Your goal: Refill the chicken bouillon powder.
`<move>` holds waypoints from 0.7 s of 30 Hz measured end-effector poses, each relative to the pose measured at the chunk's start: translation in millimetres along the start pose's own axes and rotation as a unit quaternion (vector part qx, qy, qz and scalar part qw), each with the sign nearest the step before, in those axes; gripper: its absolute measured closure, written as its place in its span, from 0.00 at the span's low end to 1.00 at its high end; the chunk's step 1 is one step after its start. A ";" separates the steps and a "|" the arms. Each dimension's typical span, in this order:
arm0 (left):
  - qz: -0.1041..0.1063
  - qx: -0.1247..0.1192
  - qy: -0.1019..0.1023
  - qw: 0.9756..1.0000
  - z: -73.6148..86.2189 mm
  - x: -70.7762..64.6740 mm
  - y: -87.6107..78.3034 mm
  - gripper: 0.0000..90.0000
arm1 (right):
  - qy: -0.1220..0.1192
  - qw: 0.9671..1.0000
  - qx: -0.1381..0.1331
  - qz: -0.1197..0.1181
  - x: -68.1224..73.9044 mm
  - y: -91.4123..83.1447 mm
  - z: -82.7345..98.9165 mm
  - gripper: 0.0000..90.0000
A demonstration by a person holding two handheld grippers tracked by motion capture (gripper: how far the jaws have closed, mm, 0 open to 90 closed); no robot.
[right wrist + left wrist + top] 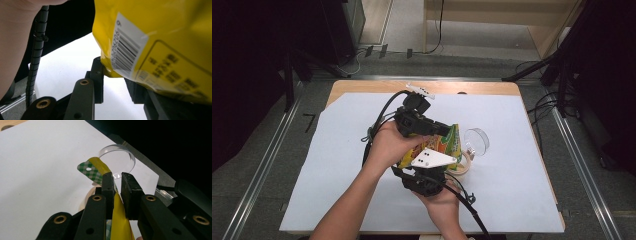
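table under white sheet, dark room: yellow snack bag held off the surface between two grippers.

white paper sheet [337, 165] covers the wooden table [362, 86]; floor and stands around it lie in shadow. left gripper [432, 131], at the far side of the bag, has its jaws drawn nearly together on the flat sealed top edge of the yellow bag [439, 145], the green checked hang tab protruding beyond them. right gripper [424, 172], near side, has its jaws part closed around the bottom corner by the barcode; pad contact there is not fully visible. a tape roll [463, 165] and a clear round lid [476, 141] lie just right of the bag. judgement: light, soft, crinkly film, slippery and easily crushed; the stiff seams are the soundest holds, not the puffed middle.
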State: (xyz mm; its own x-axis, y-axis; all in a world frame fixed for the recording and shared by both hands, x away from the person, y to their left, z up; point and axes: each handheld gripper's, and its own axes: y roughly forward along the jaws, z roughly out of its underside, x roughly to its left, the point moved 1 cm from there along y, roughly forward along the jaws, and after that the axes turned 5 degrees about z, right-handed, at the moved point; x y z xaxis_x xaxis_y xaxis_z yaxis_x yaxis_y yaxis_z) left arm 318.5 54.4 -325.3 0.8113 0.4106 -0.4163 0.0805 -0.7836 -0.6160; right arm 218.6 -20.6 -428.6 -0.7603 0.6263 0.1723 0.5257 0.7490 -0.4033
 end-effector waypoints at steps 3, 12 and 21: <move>-0.005 -0.001 0.003 1.000 0.0 -2.2 -0.4 0.90 | 0.001 1.000 -0.003 0.001 0.3 0.7 0.1 0.79; -0.010 0.001 0.010 1.000 -0.3 -5.3 -0.9 0.90 | 0.005 1.000 -0.009 0.001 0.8 1.1 0.4 0.79; -0.011 0.000 0.012 1.000 -0.3 -6.8 -1.5 0.90 | 0.007 1.000 -0.012 0.001 1.1 1.4 0.4 0.79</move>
State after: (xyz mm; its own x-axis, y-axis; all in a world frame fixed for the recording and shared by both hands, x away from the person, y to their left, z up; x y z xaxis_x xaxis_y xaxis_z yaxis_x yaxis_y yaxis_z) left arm 313.0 52.7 -321.4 0.8230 0.4170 -0.3858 0.0992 -0.7741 -0.6252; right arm 218.4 -19.0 -429.3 -0.7538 0.6309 0.1836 0.5365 0.7523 -0.3824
